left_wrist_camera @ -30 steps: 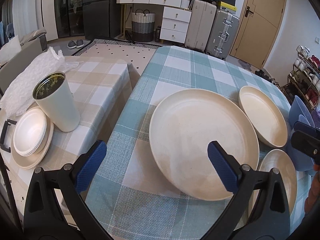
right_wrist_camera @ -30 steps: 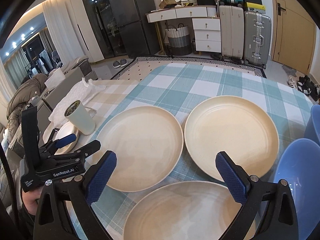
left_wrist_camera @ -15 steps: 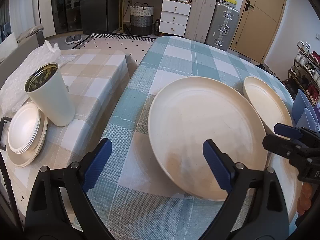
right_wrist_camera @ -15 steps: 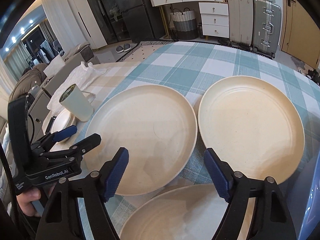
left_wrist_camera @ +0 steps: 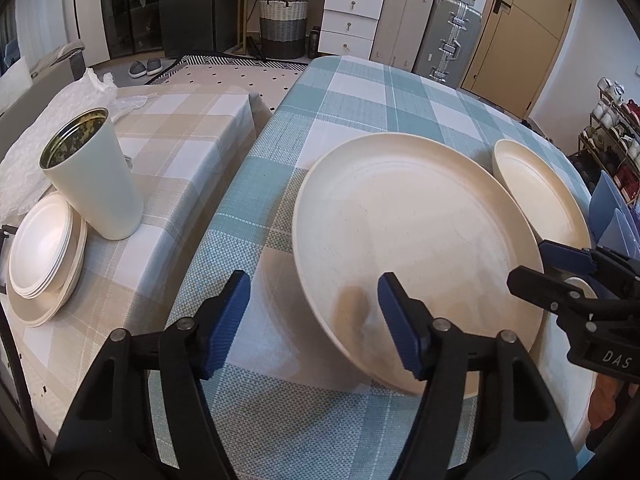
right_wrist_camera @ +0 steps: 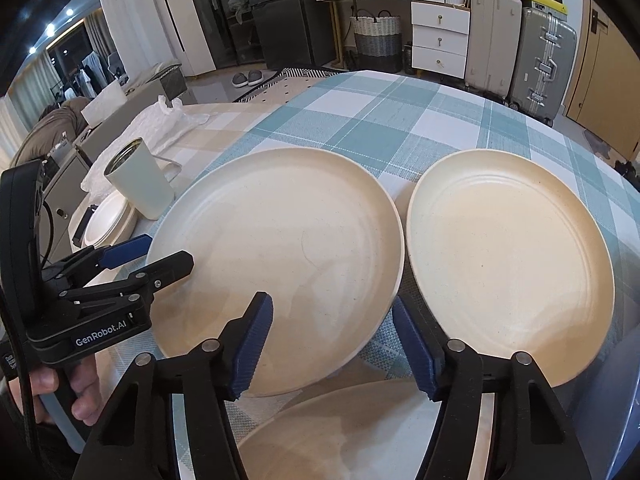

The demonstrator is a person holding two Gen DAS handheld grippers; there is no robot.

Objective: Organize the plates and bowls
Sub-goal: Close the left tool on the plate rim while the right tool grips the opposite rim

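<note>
- Left tool (left_wrist_camera: 314,322): its jaws had just been narrowing and straddled the near-left rim of the large cream plate (left_wrist_camera: 416,248); the pads did not yet press on it, so the tool was still released.
- Right tool (right_wrist_camera: 334,344): its jaws had likewise just been narrowing, bracketing the same plate's (right_wrist_camera: 276,264) near-right rim without a visible clamp.
- Large cream plate: lay empty on the teal-checked counter (left_wrist_camera: 360,96), just beside a second empty plate (right_wrist_camera: 508,260); a third plate (right_wrist_camera: 340,432) lay nearer, partly hidden.
- Side counter (left_wrist_camera: 184,128), beige-checked: bore a pale tumbler (left_wrist_camera: 94,176) with dark, mottled contents, touching a stack of small white dishes (left_wrist_camera: 42,256).
- Blue bowls (left_wrist_camera: 612,216): stood at the right edge.
</note>
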